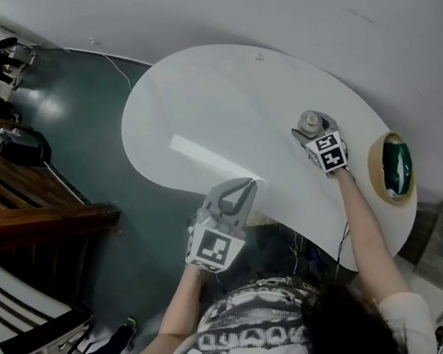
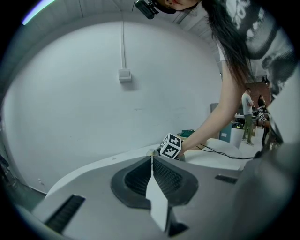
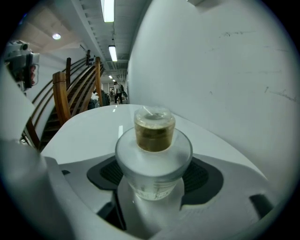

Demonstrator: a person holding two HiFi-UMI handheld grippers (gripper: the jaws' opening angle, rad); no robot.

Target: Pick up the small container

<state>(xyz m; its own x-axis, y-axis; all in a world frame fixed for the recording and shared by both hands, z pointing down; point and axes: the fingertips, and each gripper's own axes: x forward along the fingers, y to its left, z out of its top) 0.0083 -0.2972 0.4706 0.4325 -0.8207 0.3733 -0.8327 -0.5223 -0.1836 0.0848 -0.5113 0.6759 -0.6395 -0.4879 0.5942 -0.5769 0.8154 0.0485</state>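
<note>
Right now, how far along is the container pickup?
Done: the right gripper has the small container between its wide-apart jaws. In hand: the grasp, though the pads do not look pressed on it yet. Left: clamp and lift it off the white table. The left gripper is shut and empty.

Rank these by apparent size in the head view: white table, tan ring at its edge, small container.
1. white table
2. tan ring
3. small container, clearly the smallest
</note>
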